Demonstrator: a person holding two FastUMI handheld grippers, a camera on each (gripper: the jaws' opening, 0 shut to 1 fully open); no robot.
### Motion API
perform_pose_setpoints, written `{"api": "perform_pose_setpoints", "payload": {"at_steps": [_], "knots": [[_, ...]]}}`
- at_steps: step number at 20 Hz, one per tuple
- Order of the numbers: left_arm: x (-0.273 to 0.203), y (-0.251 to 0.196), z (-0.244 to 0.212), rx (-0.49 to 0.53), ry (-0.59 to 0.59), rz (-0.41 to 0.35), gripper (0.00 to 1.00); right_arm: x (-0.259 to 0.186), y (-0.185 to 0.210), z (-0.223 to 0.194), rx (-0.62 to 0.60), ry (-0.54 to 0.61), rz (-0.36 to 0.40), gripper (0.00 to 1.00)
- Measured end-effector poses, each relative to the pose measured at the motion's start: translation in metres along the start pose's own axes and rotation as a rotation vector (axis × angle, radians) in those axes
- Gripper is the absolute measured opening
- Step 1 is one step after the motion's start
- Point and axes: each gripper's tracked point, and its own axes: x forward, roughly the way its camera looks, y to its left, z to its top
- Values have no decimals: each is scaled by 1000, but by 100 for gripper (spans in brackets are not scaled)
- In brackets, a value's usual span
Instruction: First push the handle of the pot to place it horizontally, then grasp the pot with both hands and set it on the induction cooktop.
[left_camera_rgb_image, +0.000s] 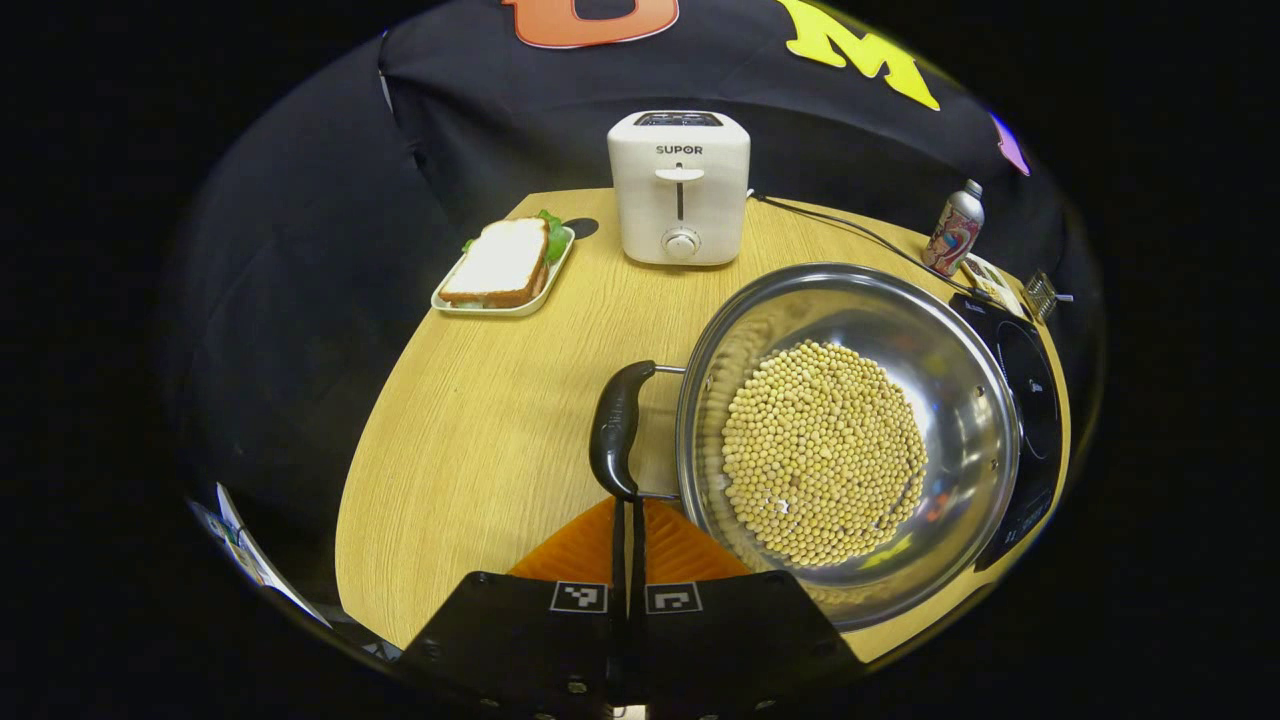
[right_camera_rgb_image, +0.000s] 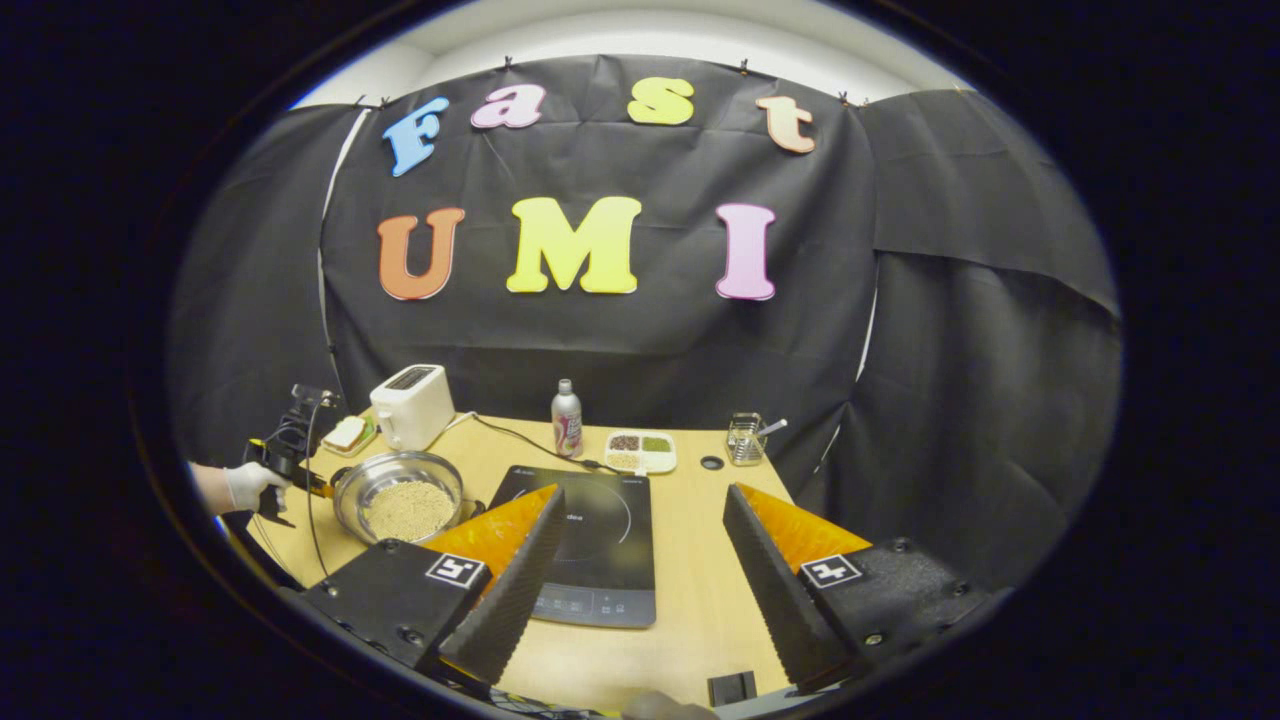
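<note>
Table (right_camera_rgb_image: 690, 590): wooden, everything placed against the induction cooktop (right_camera_rgb_image: 596, 545), which lies flat mid-table.

Pot (left_camera_rgb_image: 850, 440): steel, holding pale beans, on the table just left of the cooktop, its rim overlapping the cooktop's edge in the left gripper view. Its near handle (left_camera_rgb_image: 617, 428) is dark, a loop standing out from the pot wall.

Toaster (left_camera_rgb_image: 679, 187): white, behind the pot, well left of the cooktop.

Right gripper (right_camera_rgb_image: 640, 575): I read the fingers as wide apart, hanging over the cooktop's near edge, holding nothing.

Left gripper (left_camera_rgb_image: 628, 530): fingers together, tips right at the handle's near end; I cannot tell whether they touch it. In the right gripper view a gloved hand (right_camera_rgb_image: 248, 485) holds it left of the pot.

Sandwich plate (left_camera_rgb_image: 505, 270): left of the toaster.

Bottle (right_camera_rgb_image: 566, 418): just behind the cooktop.

Divided snack tray (right_camera_rgb_image: 641, 451): behind the cooktop, right of the bottle.
</note>
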Motion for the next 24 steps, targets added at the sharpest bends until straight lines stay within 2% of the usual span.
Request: {"api": "perform_pose_setpoints", "payload": {"at_steps": [3,5,7,10,11,14,16,18,21,24], "knots": [[-8,4,0,8,-36,-6,0,16,15,-14,19,30,25,99],[-15,17,7,10,-91,19,0,32,34,-22,36,53,59,98],[-24,20,15,15,-136,-7,0,50,59,-32,16,77,100,98],[-34,29,25,37,-177,-18,63,82,101,-46,-37,118,180,99],[-36,30,31,36,-195,-21,62,94,118,-51,-36,136,214,98],[-31,19,42,35,-206,-62,98,137,168,-83,-19,256,296,99],[-20,16,47,66,-202,-53,98,164,189,-98,9,330,313,99],[-11,6,53,92,-196,-62,98,186,209,-104,-5,353,317,99],[7,-5,54,108,-163,-76,98,211,239,-123,-36,413,333,92],[22,-11,52,103,-127,-81,98,230,262,-145,-35,486,346,90]]}}
